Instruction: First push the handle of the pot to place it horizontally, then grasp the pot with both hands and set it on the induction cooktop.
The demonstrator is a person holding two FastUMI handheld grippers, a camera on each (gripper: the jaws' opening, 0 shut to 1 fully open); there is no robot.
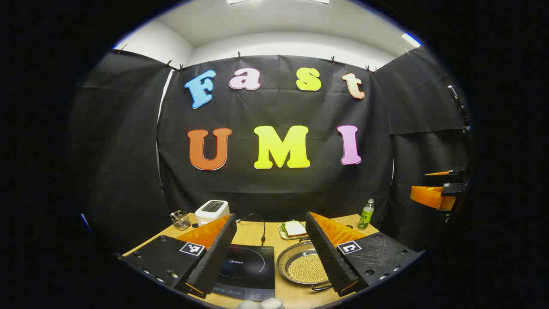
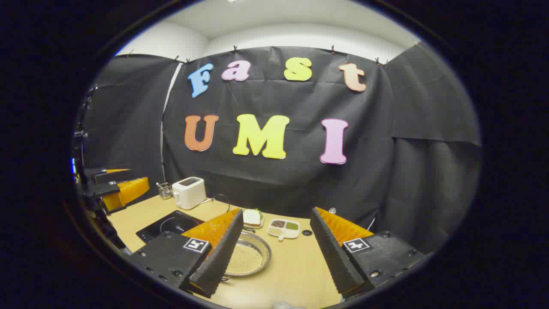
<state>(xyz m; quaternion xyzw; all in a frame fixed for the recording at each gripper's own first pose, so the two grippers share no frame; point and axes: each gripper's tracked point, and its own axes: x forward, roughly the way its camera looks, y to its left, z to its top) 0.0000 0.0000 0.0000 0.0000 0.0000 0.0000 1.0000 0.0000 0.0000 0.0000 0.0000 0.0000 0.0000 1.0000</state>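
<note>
Two wide-open claws above pot (image 1: 303,267) — toaster (image 1: 212,211), bottle (image 1: 366,214) behind.

The pot (image 1: 305,266) is seen to be of shiny, polished metal, its inside covered with small, matt, pale yellow grains. The induction cooktop (image 1: 248,268) is faced with smooth, glossy black glass. The table (image 2: 296,262) is finished in pale, smooth wood with a matt look. The left gripper (image 1: 271,253) and right gripper (image 2: 274,253) are made of matt black plastic, their fingers lined with ribbed black pads and backed by rough orange plastic. The toaster (image 2: 188,192) is cased in smooth white plastic.
</note>
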